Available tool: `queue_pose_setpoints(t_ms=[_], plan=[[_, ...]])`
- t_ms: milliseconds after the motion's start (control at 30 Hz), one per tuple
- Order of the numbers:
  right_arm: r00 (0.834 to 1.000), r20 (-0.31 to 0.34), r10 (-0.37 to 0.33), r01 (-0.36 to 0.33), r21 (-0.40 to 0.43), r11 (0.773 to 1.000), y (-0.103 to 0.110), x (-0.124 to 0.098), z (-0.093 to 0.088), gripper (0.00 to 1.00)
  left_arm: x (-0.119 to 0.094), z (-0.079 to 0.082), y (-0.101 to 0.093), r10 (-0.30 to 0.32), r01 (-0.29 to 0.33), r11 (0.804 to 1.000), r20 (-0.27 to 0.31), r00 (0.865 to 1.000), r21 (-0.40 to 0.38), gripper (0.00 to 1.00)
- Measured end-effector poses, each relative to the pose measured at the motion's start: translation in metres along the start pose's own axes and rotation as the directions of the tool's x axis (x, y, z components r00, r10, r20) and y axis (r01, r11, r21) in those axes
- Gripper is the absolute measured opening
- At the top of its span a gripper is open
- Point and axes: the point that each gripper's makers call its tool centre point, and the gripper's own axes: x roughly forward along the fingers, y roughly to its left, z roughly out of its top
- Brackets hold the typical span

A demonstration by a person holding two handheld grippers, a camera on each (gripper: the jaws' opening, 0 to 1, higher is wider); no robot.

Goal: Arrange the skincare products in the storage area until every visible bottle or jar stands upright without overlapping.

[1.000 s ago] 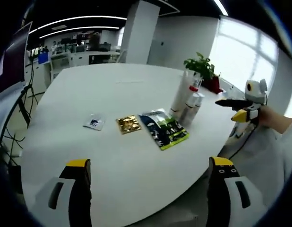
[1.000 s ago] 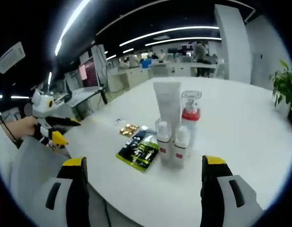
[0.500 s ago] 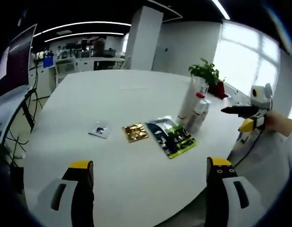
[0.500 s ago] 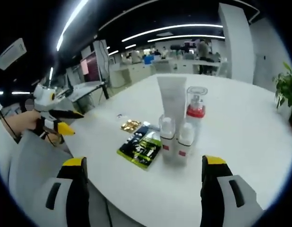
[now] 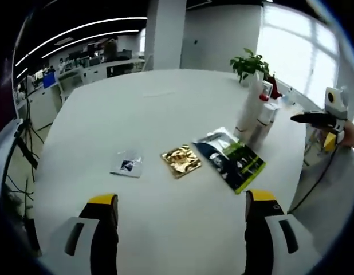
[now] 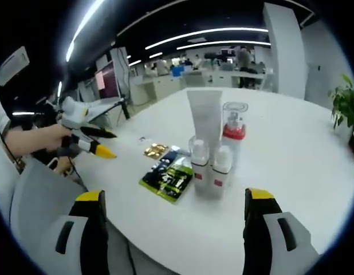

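In the left gripper view the left gripper (image 5: 181, 223) holds its yellow-tipped jaws wide apart with nothing between them, low over the near edge of the white round worktop (image 5: 165, 103). Just beyond the jaws lie three flat packets in a row: a small pale sachet (image 5: 127, 164), a gold foil sachet (image 5: 181, 161) beside it, and a larger dark packet with green print (image 5: 230, 159) next along, the gold one near the dark one but apart from it. Past the dark packet stands the cluster of skincare products, with a tall white tube (image 5: 249, 107) upright and smaller bottles close against it. The right gripper (image 5: 318, 119) enters this view at the right edge, in a hand, off the side of the worktop. In the right gripper view the right gripper (image 6: 172, 226) also has its jaws wide apart and empty, hovering at the worktop's near edge. Straight ahead two small white bottles (image 6: 208, 169) with red labels stand side by side, upright, touching or nearly so; behind them rise the white tube (image 6: 204, 120) and a clear-capped pump bottle with a red collar (image 6: 233, 137). The dark packet (image 6: 168, 176) lies flat just left of the bottles, the gold sachet (image 6: 156, 150) beyond it. The left gripper (image 6: 88, 137) shows at the left, held in a hand above the worktop's edge. A potted plant (image 6: 345, 103) stands at the far right.
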Motion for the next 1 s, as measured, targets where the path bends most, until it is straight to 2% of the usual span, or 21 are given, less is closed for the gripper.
queue_pose_setpoints(t_ms=[33,167,300,400,533,733,1000], plan=[[1.000,-0.001,-0.002,0.002,0.001,1.000,-0.001,0.000,0.000,0.99,0.001,0.002,-0.001,0.000,0.000,1.000,-0.005,1.000,0.005,0.87],[1.000,-0.009,-0.005,0.005,0.008,1.000,-0.002,0.000,-0.002,0.99,0.014,0.006,0.017,0.013,-0.012,0.999,-0.041,0.999,0.039,0.86],[1.000,-0.019,-0.004,0.005,0.008,1.000,-0.001,0.001,-0.005,0.99,0.031,0.003,0.045,0.031,-0.025,0.997,-0.078,0.997,0.079,0.82],[1.000,-0.026,-0.005,0.005,0.011,1.000,-0.002,0.001,-0.007,0.98,0.032,0.006,0.047,0.039,-0.029,0.995,-0.100,0.994,0.091,0.81],[1.000,-0.027,-0.010,0.011,0.016,1.000,-0.003,0.001,-0.007,0.98,0.042,0.006,0.070,0.047,-0.034,0.993,-0.113,0.992,0.109,0.76],[0.999,-0.033,-0.013,0.014,0.030,0.999,-0.004,0.001,-0.009,0.98,0.054,0.005,0.086,0.058,-0.040,0.991,-0.136,0.989,0.125,0.70],[0.999,-0.041,-0.015,0.016,0.027,1.000,-0.005,0.002,-0.009,0.98,0.068,0.011,0.085,0.038,-0.011,0.986,-0.161,0.986,0.168,0.60]])
